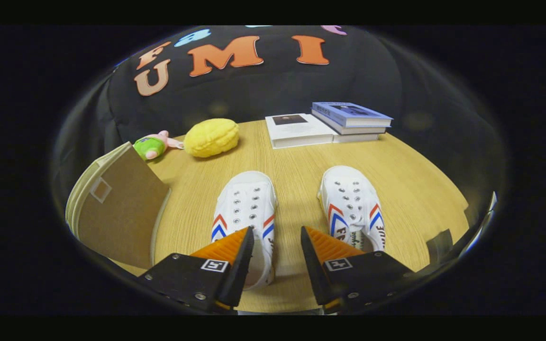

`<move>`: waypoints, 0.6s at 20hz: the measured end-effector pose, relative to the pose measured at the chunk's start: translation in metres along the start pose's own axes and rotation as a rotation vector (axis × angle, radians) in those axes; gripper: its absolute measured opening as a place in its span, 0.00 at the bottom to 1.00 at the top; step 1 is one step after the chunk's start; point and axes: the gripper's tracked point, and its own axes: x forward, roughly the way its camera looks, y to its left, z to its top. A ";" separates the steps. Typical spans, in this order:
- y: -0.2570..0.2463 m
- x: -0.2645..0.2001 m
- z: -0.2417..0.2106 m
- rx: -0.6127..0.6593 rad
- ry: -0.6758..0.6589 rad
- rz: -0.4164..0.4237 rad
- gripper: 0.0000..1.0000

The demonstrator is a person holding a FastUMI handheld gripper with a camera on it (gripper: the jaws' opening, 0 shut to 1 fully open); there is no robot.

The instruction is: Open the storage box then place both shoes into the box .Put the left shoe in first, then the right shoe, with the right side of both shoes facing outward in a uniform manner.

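I see my tool (277,237) with its fingers apart at the bottom middle, holding nothing, the left shoe (247,208) and right shoe (351,201) just ahead on the wooden surface (296,156), the storage box (121,208) at left, books (330,123) far back.

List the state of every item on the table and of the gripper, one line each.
Storage box: closed, lid down.
Left-hand shoe: upright on table, partly behind one finger.
Right-hand shoe: upright on table, untouched.
Books: closed, stacked.
Yellow plush: lying on table.
Gripper: open, holding nothing.
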 end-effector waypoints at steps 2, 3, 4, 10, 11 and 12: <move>0.002 0.006 -0.004 0.004 0.013 0.005 0.58; 0.004 0.007 -0.006 0.003 0.023 0.010 0.58; 0.006 0.008 -0.007 0.001 0.026 0.013 0.58; 0.011 0.018 -0.019 0.030 0.073 0.032 0.58; 0.013 0.018 -0.017 0.030 0.070 0.034 0.58; 0.013 0.018 -0.018 0.021 0.072 0.042 0.57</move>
